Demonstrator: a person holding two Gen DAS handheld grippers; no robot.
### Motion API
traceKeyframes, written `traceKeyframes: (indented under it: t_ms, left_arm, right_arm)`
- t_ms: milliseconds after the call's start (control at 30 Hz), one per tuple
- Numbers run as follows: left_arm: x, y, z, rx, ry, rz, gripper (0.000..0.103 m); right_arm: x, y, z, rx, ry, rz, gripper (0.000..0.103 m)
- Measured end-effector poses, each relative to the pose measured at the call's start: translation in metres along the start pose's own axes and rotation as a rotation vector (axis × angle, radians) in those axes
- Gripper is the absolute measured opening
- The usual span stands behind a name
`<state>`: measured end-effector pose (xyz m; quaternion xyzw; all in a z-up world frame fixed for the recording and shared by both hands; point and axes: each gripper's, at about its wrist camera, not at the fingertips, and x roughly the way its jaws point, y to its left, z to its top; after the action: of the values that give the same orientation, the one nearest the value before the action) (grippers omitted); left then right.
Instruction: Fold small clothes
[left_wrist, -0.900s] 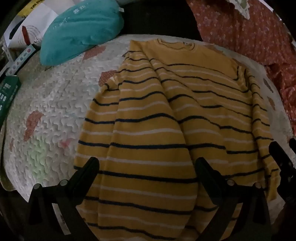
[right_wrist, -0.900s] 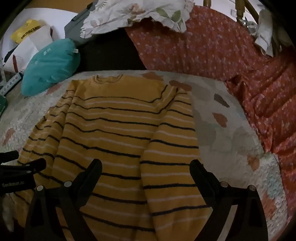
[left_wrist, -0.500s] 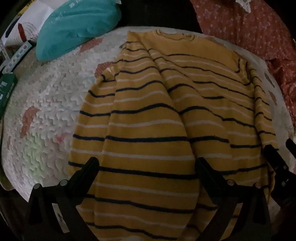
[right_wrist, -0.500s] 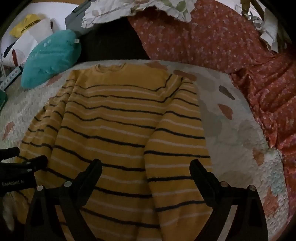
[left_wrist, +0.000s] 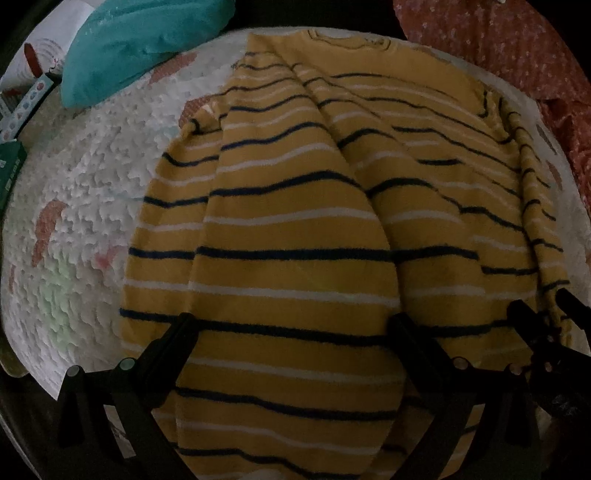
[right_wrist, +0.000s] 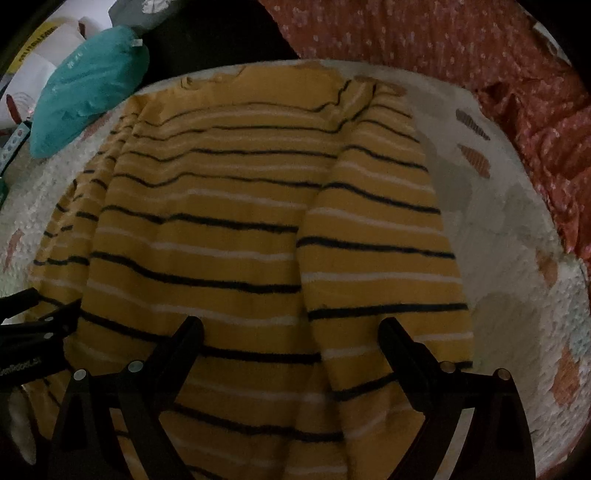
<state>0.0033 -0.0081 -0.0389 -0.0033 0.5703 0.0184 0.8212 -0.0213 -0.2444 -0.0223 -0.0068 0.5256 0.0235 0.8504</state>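
Striped sweater (left_wrist: 295, 236) lies flat below both wide-open claws (left_wrist: 291, 332) (right_wrist: 291, 328), seemingly untouched.

Dim light falls on a bed with a white quilted cover (left_wrist: 92, 177), a teal pillow (left_wrist: 140, 40) upper left, red floral bedding (right_wrist: 480, 55) upper right.
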Motion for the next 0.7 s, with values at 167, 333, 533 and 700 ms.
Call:
traceKeyframes:
  t_ms: [167,333,533,700]
  left_arm:
    - [0.003,0.001,-0.005,0.002,0.006,0.003,0.103]
    - [0.004,0.001,-0.009,0.024,-0.013,0.01,0.103]
    - [0.003,0.002,-0.01,0.023,-0.006,-0.001,0.103]
    - [0.004,0.003,-0.008,-0.007,0.022,-0.032,0.103]
  right_arm:
    - [0.004,0.002,0.001,-0.012,0.019,-0.01,0.098]
    - [0.009,0.0,0.001,0.011,0.036,-0.01,0.102]
    - [0.013,-0.008,0.0,0.047,0.048,0.001,0.103]
    - [0.014,-0.006,-0.001,0.055,0.043,-0.006,0.103]
